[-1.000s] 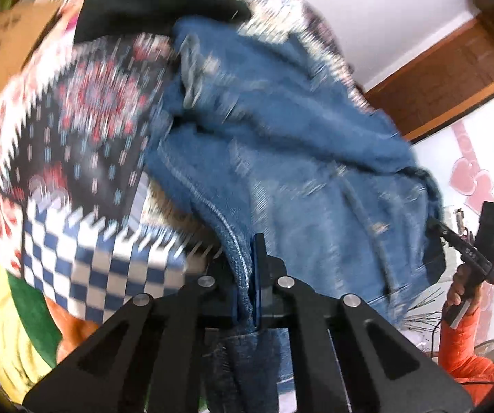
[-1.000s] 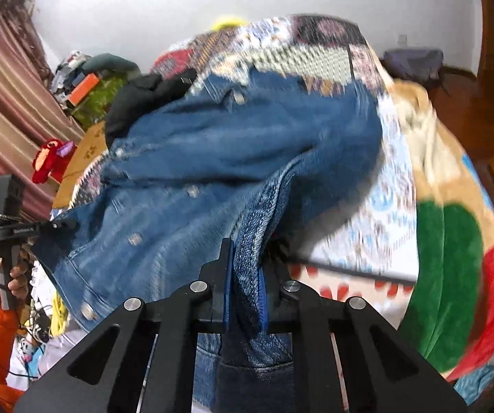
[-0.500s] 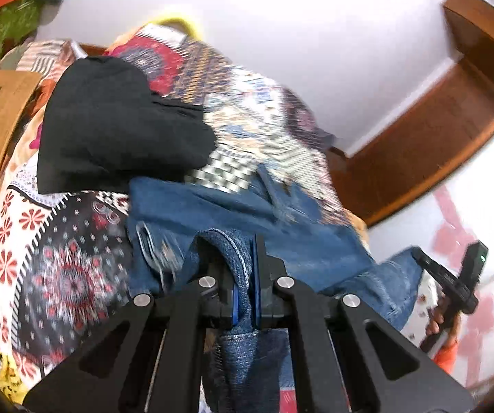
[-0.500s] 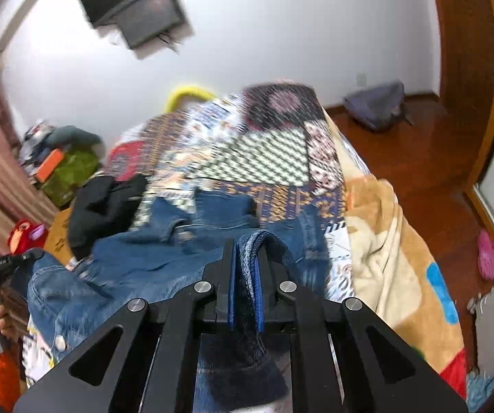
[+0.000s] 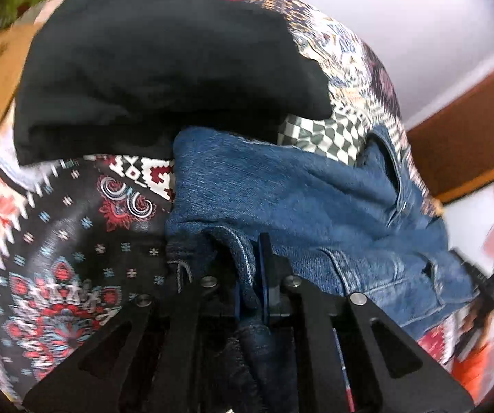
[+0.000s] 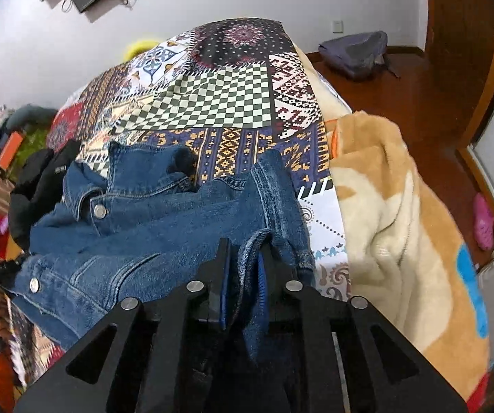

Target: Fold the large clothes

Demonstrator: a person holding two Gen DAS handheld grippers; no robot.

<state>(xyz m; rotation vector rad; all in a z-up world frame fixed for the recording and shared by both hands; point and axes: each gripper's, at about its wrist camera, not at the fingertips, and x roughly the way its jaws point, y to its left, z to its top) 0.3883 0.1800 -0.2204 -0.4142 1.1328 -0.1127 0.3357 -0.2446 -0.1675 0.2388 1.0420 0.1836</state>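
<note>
The patchwork-patterned bed cover (image 6: 212, 103) carried the crumpled blue denim jacket (image 6: 150, 227), collar and metal buttons up, beside a black garment (image 5: 164, 65). Both jaws had just been opening slightly, the left gripper (image 5: 250, 275) and right gripper (image 6: 243, 275) each pinching a denim fold.

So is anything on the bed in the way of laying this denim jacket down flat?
Yes: the black garment lies on the patchwork bedspread right against the denim jacket at its far left edge. The rest of the bedspread beyond the jacket looks free.
</note>
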